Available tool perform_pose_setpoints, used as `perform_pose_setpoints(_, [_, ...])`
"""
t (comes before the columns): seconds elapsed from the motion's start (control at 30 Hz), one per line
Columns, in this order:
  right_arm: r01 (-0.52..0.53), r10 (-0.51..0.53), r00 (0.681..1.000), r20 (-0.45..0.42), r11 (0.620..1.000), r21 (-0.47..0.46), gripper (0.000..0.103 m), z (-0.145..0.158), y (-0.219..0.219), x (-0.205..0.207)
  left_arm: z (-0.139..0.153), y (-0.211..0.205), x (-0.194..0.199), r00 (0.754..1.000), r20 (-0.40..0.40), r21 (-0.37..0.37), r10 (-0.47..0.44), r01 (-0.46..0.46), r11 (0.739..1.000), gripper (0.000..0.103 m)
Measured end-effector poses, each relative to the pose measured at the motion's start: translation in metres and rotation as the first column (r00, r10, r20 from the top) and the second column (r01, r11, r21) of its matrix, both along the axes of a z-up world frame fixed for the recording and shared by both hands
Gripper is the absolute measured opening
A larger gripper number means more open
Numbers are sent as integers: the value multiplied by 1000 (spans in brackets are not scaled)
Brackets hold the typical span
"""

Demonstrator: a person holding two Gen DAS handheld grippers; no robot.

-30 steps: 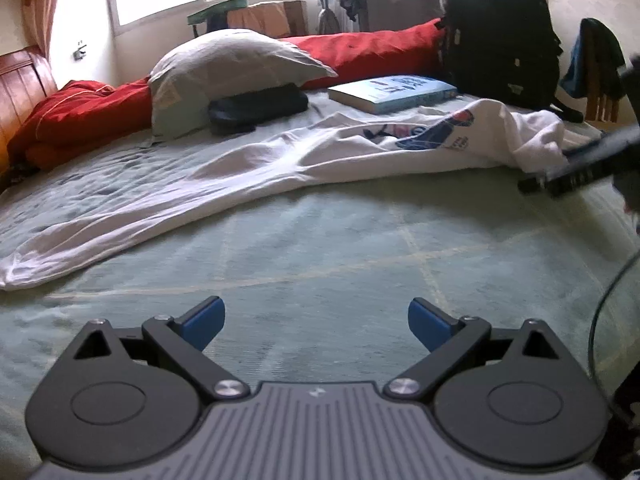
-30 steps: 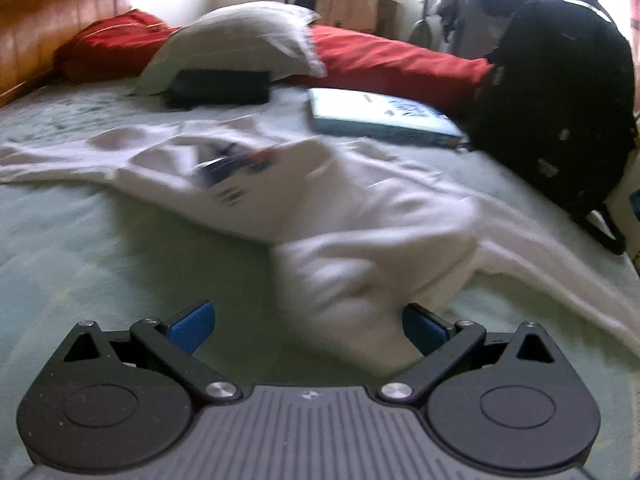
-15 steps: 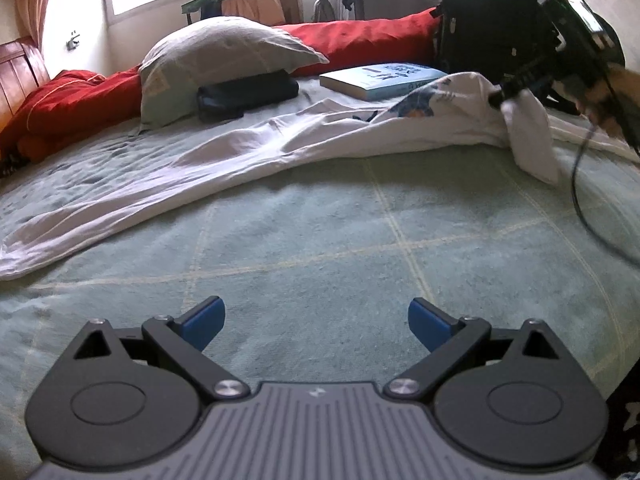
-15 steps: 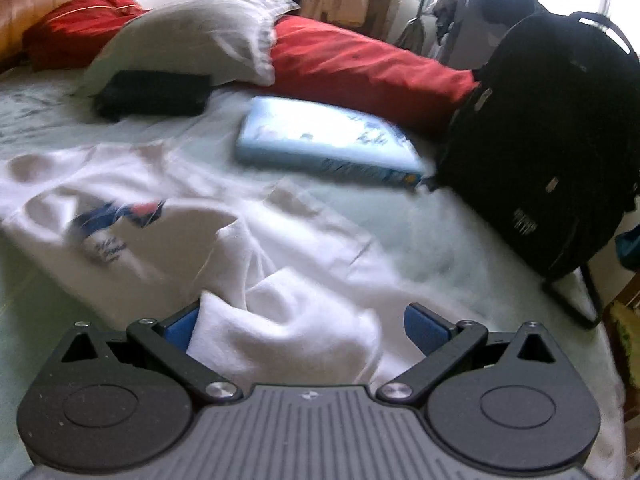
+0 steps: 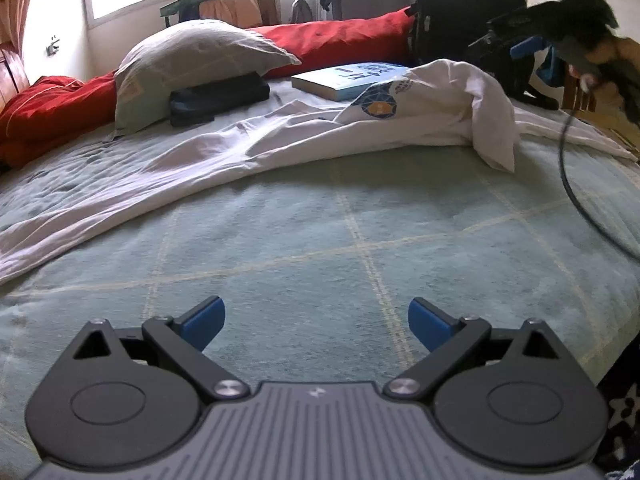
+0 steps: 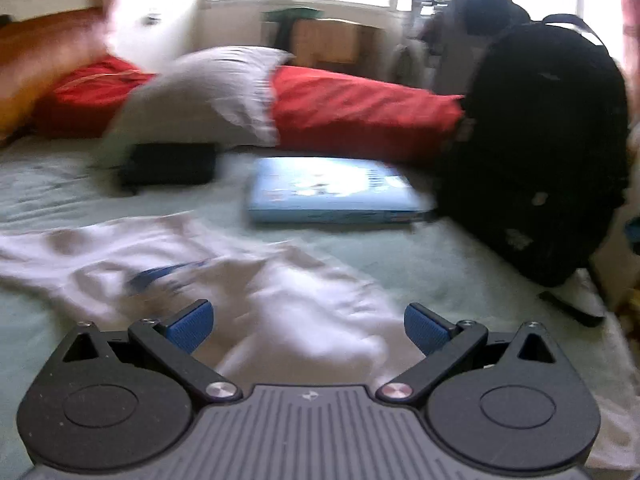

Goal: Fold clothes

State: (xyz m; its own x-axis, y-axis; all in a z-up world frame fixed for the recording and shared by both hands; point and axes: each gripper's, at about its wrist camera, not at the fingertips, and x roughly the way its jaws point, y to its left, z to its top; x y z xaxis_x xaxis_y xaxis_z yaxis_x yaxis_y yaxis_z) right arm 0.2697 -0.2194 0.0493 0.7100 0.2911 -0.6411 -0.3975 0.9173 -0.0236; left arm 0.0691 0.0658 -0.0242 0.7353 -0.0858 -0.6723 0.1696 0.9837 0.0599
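1. White shirt [image 5: 304, 136] lies spread across the bed [image 5: 320, 232], crumpled, long axis running side to side. Blue printed logo faces up near its raised fold.
2. Landmark: the shirt. All places below are given from it.
3. Left claw [image 5: 316, 318]: blue pads spread wide, nothing between them. It sits well on the near side of the shirt, over bare green bedcover, apart from the cloth.
4. Right claw [image 6: 306, 326]: pads spread wide, not pinching. White cloth shows in the gap between and below the pads (contact with the cloth cannot be told; right wrist view is motion-blurred).
5. In the left wrist view the right claw [image 5: 524, 46] hangs above the shirt's right end, gripped by a hand [image 5: 612, 64]. A black cable [image 5: 568, 176] drops from it toward the bed.
6. The shirt's right end stands up in a peaked fold [image 5: 480, 104] just below that claw; a flat strip of cloth trails further right.
7. Blue book [image 5: 348, 80] lies flat just beyond the shirt, partly overlapped by the raised fold in the left wrist view.
8. Grey pillow [image 5: 192, 60] beyond the shirt, resting on a dark flat case [image 5: 218, 98].
9. Red bolster [image 5: 332, 44] runs along the far side, behind pillow and book.
10. Black backpack [image 6: 540, 140] stands upright beyond the shirt's right end, beside the book.
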Motion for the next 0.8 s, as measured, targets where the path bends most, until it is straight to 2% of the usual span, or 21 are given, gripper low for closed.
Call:
perform_pose_setpoints(0.13, [-135, 141, 985, -94, 988, 74, 103, -13, 17, -22, 1, -1, -2, 1000, 1, 0, 4, -4, 1000, 98])
perform_pose_setpoints(0.3, [-205, 224, 954, -200, 972, 113, 103, -46, 48, -22, 1, -2, -3, 1000, -3, 1, -4, 4, 1000, 98])
perform_pose_setpoints(0.4, [-175, 192, 953, -236, 980, 90, 101, -61, 52, -7, 1, -2, -2, 1000, -4, -2, -8, 8, 1000, 98])
perform_pose_setpoints(0.47, [-139, 152, 962, -227, 988, 75, 99, -62, 42, -2, 0, -2, -2, 1000, -6, -6, -16, 16, 1000, 98])
perform_pose_setpoints(0.57, [-77, 93, 976, -197, 993, 86, 99, -53, 18, 3, -3, -3, 2, 1000, -14, -9, -23, 23, 1000, 98])
perform_pose_setpoints(0.7, [43, -41, 992, -122, 999, 17, 99, -38, -16, 12, -8, -8, 6, 999, -27, -9, -31, 31, 999, 98])
perform_pose_setpoints(0.8, [110, -103, 987, -123, 992, 56, 99, -32, -41, 16, -9, -12, 5, 999, -32, -8, -43, 43, 999, 98])
